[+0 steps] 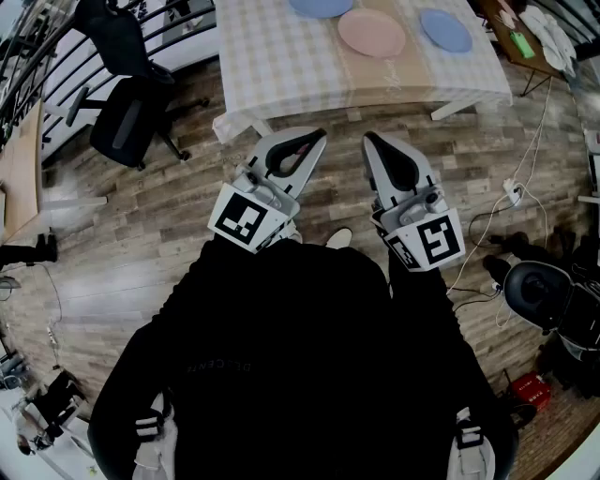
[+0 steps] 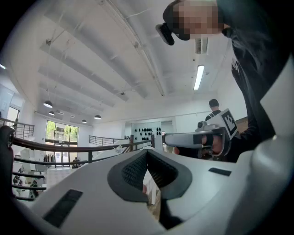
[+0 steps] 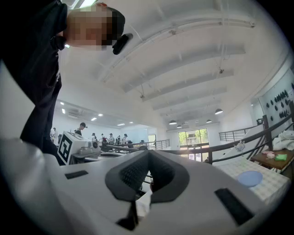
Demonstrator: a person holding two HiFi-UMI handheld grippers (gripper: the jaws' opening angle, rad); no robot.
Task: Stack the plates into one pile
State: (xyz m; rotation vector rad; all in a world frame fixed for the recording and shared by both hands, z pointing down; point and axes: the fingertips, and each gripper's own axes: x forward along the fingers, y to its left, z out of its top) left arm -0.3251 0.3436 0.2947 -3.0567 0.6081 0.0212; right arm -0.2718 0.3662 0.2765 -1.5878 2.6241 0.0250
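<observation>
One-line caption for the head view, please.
Left gripper and right gripper, shut and empty, short of the checked-cloth table bearing a pink round plate and two blue round plates, unstacked.

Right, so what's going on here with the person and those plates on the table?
A person stands a little way back from the table, holding a left claw and a right claw out toward it. Both are shut and empty. Three plates lie apart on the table: a pink plate with the left blue plate and the right blue plate on either side. Nothing is stacked yet.
</observation>
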